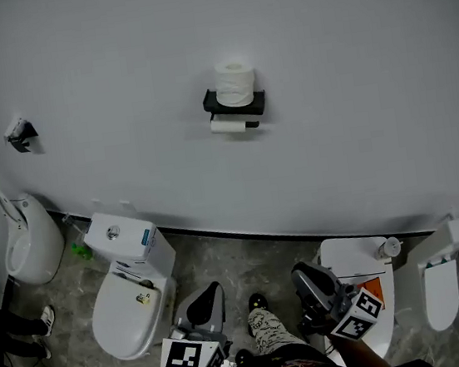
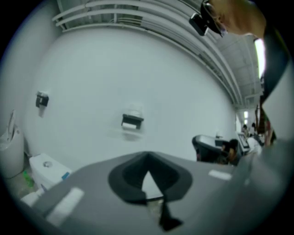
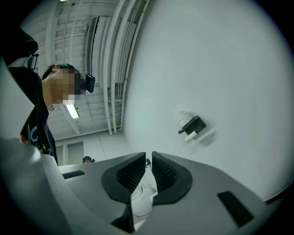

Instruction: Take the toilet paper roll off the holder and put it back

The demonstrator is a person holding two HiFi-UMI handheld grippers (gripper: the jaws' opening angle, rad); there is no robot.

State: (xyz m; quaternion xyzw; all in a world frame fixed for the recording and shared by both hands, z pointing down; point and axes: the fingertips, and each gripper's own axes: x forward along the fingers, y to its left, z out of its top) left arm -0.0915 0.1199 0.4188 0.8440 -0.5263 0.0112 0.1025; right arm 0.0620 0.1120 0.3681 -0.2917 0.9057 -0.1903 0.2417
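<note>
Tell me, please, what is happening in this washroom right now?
A person holds the left gripper and the right gripper low over the floor, well back from the wall. Both are shut and empty. The toilet paper roll stands on top of the black holder on the wall, with a second roll hanging under it. Nothing is touched yet.

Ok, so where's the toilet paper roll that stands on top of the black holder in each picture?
Head view: toilet paper roll, top centre, standing on the holder.
Left gripper view: roll small, just left of centre.
Right gripper view: roll right of centre, looking tilted.
Shared landmark: the black holder beneath it.
</note>
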